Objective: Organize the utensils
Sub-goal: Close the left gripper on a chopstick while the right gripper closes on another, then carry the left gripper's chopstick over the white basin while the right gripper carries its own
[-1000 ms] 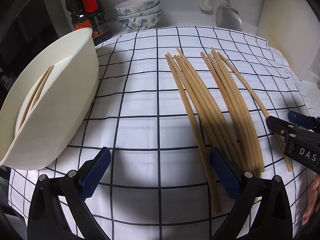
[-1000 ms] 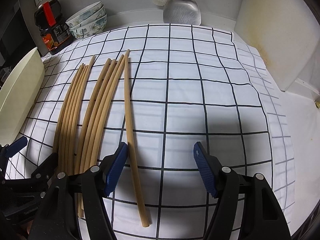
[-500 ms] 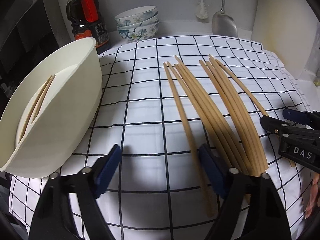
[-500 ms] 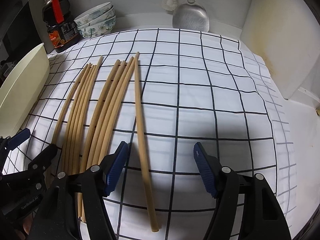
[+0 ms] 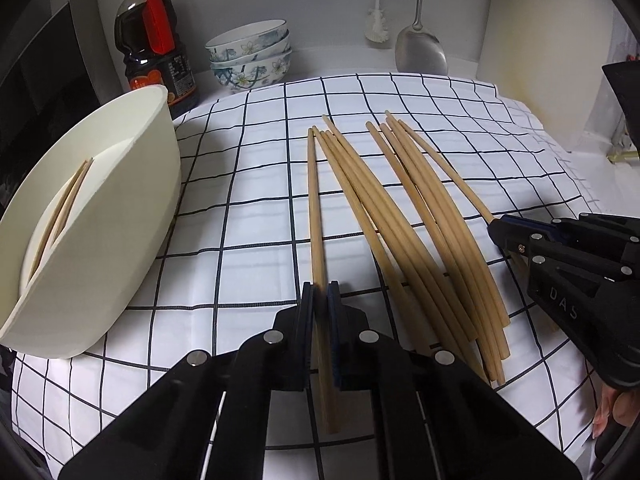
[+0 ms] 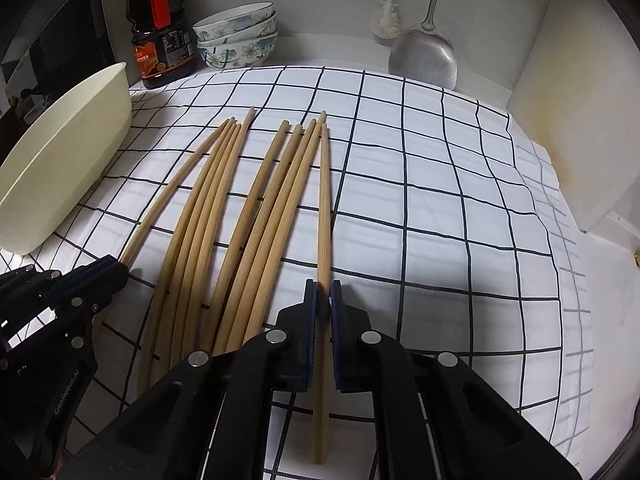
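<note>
1. Left gripper [image 5: 319, 298]: jaws closed down to chopstick width, clamped on the leftmost chopstick [image 5: 314, 208] near its thick end. Stick lies straight along the finger axis, which fits a lengthwise pinch so it won't swivel.
2. Right gripper [image 6: 323, 296]: same posture, jaws nearly together, pinching the rightmost chopstick [image 6: 325, 208] of the spread. The thick end pokes out behind the pads toward the camera.
3. Each gripper has taken the outermost stick on its own side, probably because the outer ones are free of neighbours and easy to single out.
4. Whether either stick is lifted off the checked cloth [image 6: 440, 200] can't be told; both look flat or barely raised.
5. Remaining chopsticks [image 5: 404, 216]: two loose bunches on the cloth between the held ones, tips fanned toward the back wall, thick ends toward the person. Touching within each bunch, a gap between the bunches.
6. Cream holder [image 5: 100, 216]: tipped on its side at the left cloth edge, mouth toward the person, already holding a couple of chopsticks [image 5: 64, 208]. Tipped that way, sticks can likely slide in lengthwise.
7. Judgement: pick step in progress, most sticks not yet stowed. Left stick is near the holder; right one has to cross over the pile.
8. Background: soy sauce bottle [image 5: 154, 40], stacked bowls [image 5: 252, 54], metal spatula [image 5: 420, 50] at the back, not involved.
</note>
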Demonstrator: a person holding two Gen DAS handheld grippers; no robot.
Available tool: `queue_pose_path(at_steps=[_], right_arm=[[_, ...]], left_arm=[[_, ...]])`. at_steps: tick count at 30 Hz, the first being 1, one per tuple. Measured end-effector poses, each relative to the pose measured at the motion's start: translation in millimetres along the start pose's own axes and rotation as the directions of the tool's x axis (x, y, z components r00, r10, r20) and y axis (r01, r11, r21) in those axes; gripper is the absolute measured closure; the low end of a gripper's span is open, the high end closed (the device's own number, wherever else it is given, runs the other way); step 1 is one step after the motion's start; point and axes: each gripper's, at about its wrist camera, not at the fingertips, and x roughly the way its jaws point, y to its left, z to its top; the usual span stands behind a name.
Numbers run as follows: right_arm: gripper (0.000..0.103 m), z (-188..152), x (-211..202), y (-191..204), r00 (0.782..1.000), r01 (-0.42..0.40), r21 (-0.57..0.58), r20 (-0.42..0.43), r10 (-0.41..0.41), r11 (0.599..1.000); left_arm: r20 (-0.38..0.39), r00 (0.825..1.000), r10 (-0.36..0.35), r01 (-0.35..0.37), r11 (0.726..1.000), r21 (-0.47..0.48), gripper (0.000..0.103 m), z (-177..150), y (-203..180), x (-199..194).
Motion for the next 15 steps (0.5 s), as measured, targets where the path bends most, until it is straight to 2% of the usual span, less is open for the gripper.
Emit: queue_pose_path(at_steps=[7, 15], right_arm=[[0.096, 3, -13, -8, 0.999, -0.032, 0.05, 0.043, 0.03, 0.998], [0.096, 9, -42, -13, 0.987, -0.105, 0.113, 0.136, 0.089, 0.988]], left_arm=[[-0.005, 0.999, -0.033, 0.032, 0.999, -0.019, 0.096, 0, 5, -6], [0.072, 0.993, -0.091, 0.093, 0.996, -0.014, 0.096, 12, 13, -48]])
